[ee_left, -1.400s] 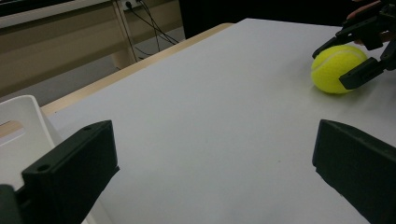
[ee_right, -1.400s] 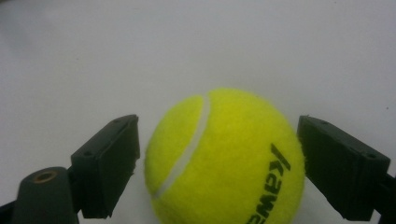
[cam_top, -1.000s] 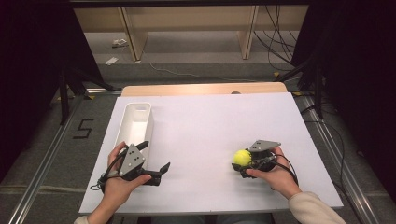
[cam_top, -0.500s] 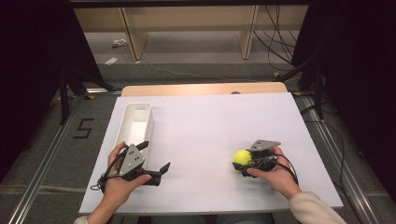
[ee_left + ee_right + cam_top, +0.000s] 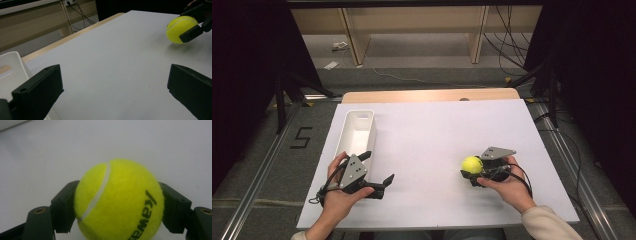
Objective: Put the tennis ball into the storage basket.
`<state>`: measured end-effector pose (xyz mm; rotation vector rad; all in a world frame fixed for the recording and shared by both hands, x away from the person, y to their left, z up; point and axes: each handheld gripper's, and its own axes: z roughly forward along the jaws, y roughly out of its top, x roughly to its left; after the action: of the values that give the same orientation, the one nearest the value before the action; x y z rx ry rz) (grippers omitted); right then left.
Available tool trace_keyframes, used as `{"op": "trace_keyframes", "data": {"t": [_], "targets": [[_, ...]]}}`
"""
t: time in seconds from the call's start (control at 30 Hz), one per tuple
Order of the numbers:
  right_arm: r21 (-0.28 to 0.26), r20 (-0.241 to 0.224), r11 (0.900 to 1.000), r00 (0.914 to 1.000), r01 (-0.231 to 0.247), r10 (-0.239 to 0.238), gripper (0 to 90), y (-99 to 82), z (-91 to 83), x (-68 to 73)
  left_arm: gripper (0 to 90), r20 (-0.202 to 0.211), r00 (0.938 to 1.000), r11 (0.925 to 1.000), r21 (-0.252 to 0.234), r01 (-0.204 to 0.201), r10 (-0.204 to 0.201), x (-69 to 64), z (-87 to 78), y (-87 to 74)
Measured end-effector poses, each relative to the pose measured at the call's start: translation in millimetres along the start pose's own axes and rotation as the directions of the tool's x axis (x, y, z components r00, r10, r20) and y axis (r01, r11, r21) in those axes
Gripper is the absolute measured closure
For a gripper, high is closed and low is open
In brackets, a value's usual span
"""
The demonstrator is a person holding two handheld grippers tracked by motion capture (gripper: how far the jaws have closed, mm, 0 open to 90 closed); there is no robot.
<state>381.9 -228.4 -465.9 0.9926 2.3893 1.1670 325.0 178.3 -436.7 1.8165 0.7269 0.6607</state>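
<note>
A: Item one, the ball?
B: Tennis ball (image 5: pixel 472 164), yellow-green, white seam, black lettering partly readable in the right gripper view. Location: right half of the table (image 5: pixel 432 135), towards the near edge. Clamped in the right gripper (image 5: pixel 473 171), one black jaw pressed on each flank. In the left gripper view it sits far off at the upper right, a soft shadow on the table beneath it; whether it rests on the surface or hangs just above, cannot tell.

A: Right gripper, condition?
B: Jaws closed against the ball on both sides, in contact. Held by the person's right hand (image 5: pixel 507 186), cream sleeve (image 5: pixel 544 225) at the wrist. Grey three-cornered plate on top. Jaws point towards the table's middle and left.

A: Left gripper?
B: Left gripper (image 5: pixel 376 170), jaws spread wide, nothing between them but bare table. Held by the left hand (image 5: pixel 337 195), near the front left of the table. Well apart from the ball.

A: Other stock?
B: One white bin (image 5: pixel 357 131), long, narrow, open-topped, lying lengthwise on the left side of the table. Its near end is just beside the left gripper's far jaw; its corner shows at the lower left in the left gripper view. Inside looks bare as far as visible.

A: Surface?
B: White sheet over the table, a strip of wooden edge (image 5: pixel 427 95) at the far side.
</note>
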Motion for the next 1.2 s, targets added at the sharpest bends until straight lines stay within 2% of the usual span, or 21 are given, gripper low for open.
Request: {"op": "trace_keyframes", "data": {"t": [0.53,1.2], "targets": [[-0.068,-0.01,0.9976,0.9999,0.012,-0.012,27.1,10.7,-8.1,3.5,0.0,0.009,1.0,1.0,-0.005,-0.004,0.004,-1.6,-0.3,0.9],[-0.106,-0.014,0.9939,0.9994,0.03,-0.032,27.1,24.7,-2.1,12.1,0.0,0.013,0.9999,1.0,-0.007,0.002,-0.002,-2.0,-0.1,0.9]]}}
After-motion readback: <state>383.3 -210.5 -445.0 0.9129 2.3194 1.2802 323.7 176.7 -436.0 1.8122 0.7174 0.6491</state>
